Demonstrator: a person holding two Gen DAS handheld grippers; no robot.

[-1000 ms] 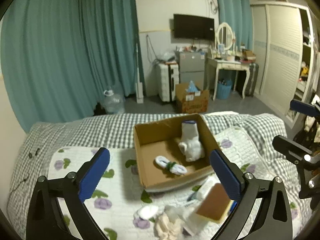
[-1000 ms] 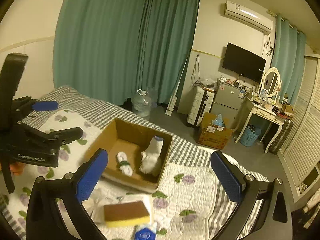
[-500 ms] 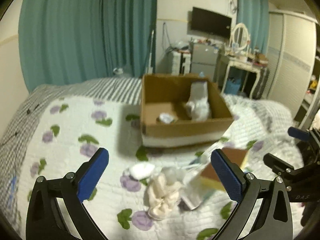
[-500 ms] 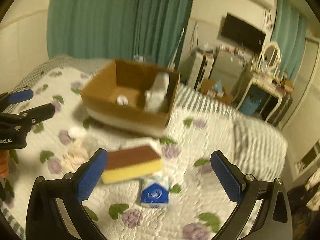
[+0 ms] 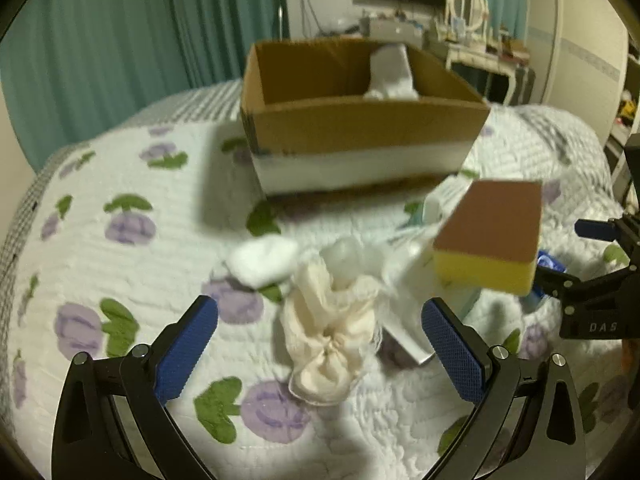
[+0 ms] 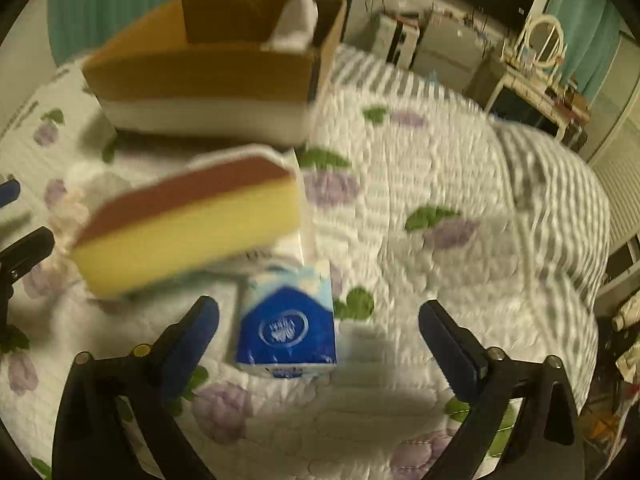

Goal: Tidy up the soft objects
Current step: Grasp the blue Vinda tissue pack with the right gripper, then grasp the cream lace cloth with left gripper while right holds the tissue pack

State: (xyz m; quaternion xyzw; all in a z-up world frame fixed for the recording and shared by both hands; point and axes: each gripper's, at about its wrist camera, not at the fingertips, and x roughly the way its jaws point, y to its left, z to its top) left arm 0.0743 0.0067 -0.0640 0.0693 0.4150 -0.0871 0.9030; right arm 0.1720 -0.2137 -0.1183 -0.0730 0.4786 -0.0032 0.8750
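A cream crumpled cloth [image 5: 332,336] lies on the quilt between the open jaws of my left gripper [image 5: 320,356]. A white sock bundle [image 5: 262,260] lies just beyond it. A yellow sponge with a brown top [image 5: 492,236] rests on a white packet to the right; it also shows in the right wrist view [image 6: 188,224]. My right gripper [image 6: 318,344] is open, low over a blue tissue pack [image 6: 286,324]. A cardboard box [image 5: 360,120] behind holds a white soft item [image 5: 390,74].
The floral white quilt [image 5: 120,264] covers the bed over a grey checked sheet. The right gripper's body [image 5: 596,292] stands at the right edge of the left wrist view. Teal curtains, a dresser and a wardrobe are beyond the bed.
Both grippers have dropped low and moved closer to the items on the quilt. The cloth now sits between the left jaws and the tissue pack between the right jaws.
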